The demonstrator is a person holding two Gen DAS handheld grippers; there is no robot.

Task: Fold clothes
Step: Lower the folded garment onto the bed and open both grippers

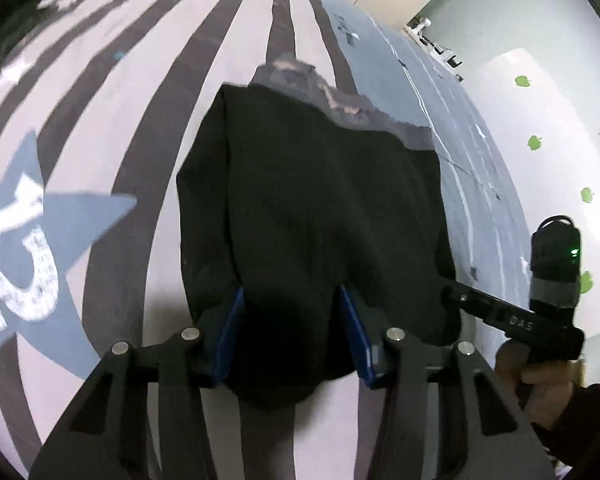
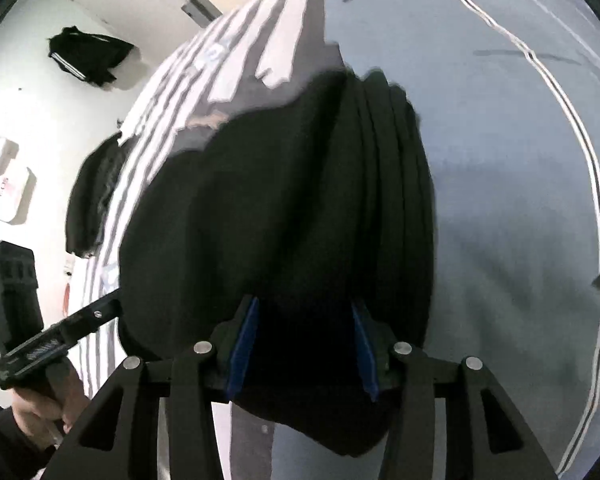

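Observation:
A black garment [image 1: 312,208] hangs from both grippers above a striped grey and white bedspread [image 1: 112,120]. My left gripper [image 1: 292,300] has its blue-padded fingers [image 1: 232,328] wide apart, with the cloth's edge draped between and over them. My right gripper [image 2: 304,312] holds the other part of the same black garment [image 2: 280,208] the same way. The fingertips of both are hidden under the cloth. The right gripper also shows at the right edge of the left wrist view [image 1: 500,312], and the left gripper shows at the left of the right wrist view [image 2: 60,336].
The bedspread has a blue star patch [image 1: 28,264] and a plain grey-blue part [image 2: 500,160]. Another black garment [image 2: 88,56] lies on the white floor, and a dark one [image 2: 92,200] hangs at the bed's edge. A wall with green stickers [image 1: 534,142] stands at the right.

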